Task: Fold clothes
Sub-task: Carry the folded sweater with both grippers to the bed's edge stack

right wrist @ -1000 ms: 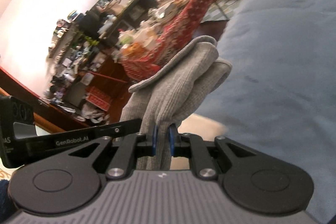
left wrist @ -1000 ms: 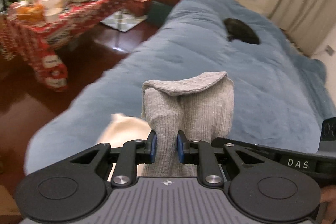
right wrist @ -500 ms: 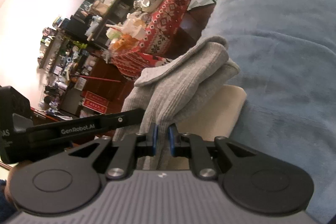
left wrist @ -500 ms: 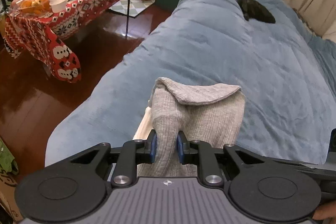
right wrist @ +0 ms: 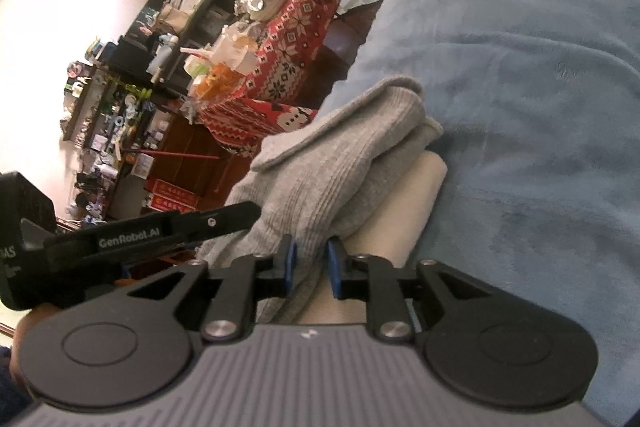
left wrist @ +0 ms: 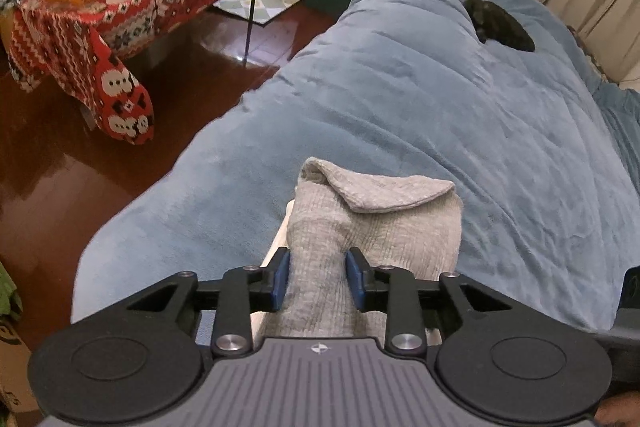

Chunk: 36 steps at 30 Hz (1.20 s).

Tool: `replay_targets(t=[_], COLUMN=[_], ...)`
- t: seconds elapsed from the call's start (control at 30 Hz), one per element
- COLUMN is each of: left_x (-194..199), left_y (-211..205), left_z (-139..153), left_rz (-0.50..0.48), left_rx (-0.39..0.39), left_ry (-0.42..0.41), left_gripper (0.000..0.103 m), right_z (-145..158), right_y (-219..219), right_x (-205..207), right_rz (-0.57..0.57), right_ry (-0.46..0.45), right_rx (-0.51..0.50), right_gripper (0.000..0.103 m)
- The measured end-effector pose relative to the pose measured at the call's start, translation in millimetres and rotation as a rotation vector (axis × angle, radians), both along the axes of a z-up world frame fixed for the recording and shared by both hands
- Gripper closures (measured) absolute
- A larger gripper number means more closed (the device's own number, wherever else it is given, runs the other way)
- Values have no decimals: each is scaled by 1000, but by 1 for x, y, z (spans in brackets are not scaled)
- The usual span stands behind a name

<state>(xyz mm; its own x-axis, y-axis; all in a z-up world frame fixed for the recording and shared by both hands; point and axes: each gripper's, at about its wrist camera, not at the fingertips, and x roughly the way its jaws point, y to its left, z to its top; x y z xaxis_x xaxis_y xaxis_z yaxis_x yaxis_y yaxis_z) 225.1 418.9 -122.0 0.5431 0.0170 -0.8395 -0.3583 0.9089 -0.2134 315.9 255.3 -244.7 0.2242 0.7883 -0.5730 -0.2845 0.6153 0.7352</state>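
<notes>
My left tool (left wrist: pixel 318 279) and right tool (right wrist: pixel 311 265) have both come down and are letting go: a second ago each was clamped tight on the folded grey garment (left wrist: pixel 372 227); now both sets of jaws are opening, with the knit between the blue pads but no longer pinched. The garment has sunk from mid-air onto a cream folded piece (right wrist: pixel 404 203), which lies on the blue duvet (left wrist: pixel 460 115) of the bed, at about 6 o'clock in the left view, its flap pointing toward 12. I judge this as the set-down of a finished fold onto a stack; what remains is to back both tools clear without dragging the knit.

Readable writing: "GenRobot.AI" on the left tool's arm (right wrist: pixel 132 239), seen at 9 o'clock in the right view. Nothing else is legible. The bench with the red patterned cloth (left wrist: pixel 132 15) stands well apart, at 10 o'clock.
</notes>
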Motion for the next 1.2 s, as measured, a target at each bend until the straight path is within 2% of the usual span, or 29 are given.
replay_targets(t=[0.3, 0.43, 0.5, 0.53, 0.6, 0.7, 0.8, 0.93, 1.07, 1.2], left_x=[-9, -9, -9, -11, -14, -24, -34, -50, -64, -62], left_y=[-17, -32, -37, -38, -38, -32, -23, -10, 1, -13], left_z=[26, 32, 26, 22, 16, 13, 10, -2, -8, 14], left_rz=[-9, -62, -76, -77, -73, -49, -24, -46, -3, -16], left_rx=[73, 112, 117, 114, 110, 91, 57, 1, -82, -1], left_ry=[-4, -16, 3, 14, 27, 14, -6, -25, -46, -43], left_gripper=[70, 71, 82, 89, 90, 90, 90, 99, 100, 100], right_z=[29, 34, 39, 41, 45, 37, 17, -9, -20, -3], right_y=[-48, -64, -59, -55, -43, -19, -2, -3, -9, -13], right_x=[12, 18, 24, 30, 42, 61, 69, 74, 78, 72], right_rz=[-4, 2, 18, 28, 64, 149, 226, 241, 241, 234], right_ry=[-92, -127, -174, -209, -263, -311, -308, -303, -292, -330], right_rx=[-15, -9, -12, -16, -23, -40, -77, -109, -112, -88], right_gripper=[78, 81, 87, 87, 87, 87, 89, 92, 94, 93])
